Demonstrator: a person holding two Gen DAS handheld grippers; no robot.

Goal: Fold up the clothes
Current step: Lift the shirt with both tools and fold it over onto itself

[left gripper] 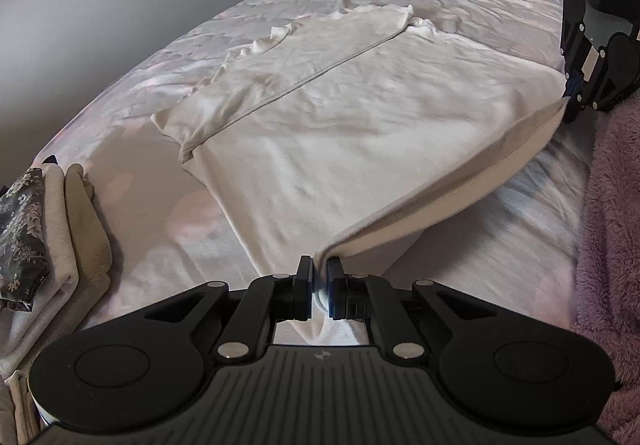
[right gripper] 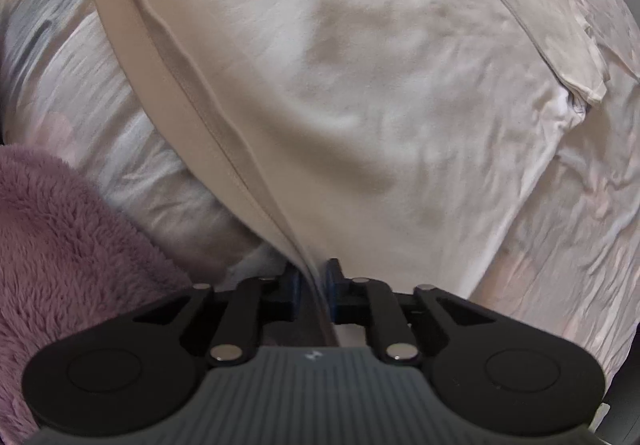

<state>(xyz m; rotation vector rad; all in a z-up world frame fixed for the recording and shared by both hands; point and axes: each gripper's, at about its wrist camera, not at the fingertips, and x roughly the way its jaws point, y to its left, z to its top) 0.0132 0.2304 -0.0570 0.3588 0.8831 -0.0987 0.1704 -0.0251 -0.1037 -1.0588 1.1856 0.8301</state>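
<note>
Pale, rumpled bedding covers the bed (left gripper: 460, 1) on which everything lies. Nearest in the left wrist view, the left hand-held gripper (left gripper: 319, 283) is pinched tight on one corner of a white garment (left gripper: 320, 133), its hem lifted off the sheet. That hem runs as a raised fold to the right hand-held gripper (left gripper: 572, 101), seen here from outside at the frame's right edge, over a fuzzy purple blanket (left gripper: 612, 225). Only this view shows a stack of folded clothes (left gripper: 60, 221) at the left, with a dark floral piece (left gripper: 20, 229) on it, and a grey wall (left gripper: 140, 5) and doorway beyond the bed.

The right wrist view shows what the other cannot: the right hand-held gripper (right gripper: 312, 289) closed on the hem's doubled edge, cloth passing between its pads. Farther off in both views, the garment spreads flat, a sleeve (left gripper: 224, 93) folded across its far side.
</note>
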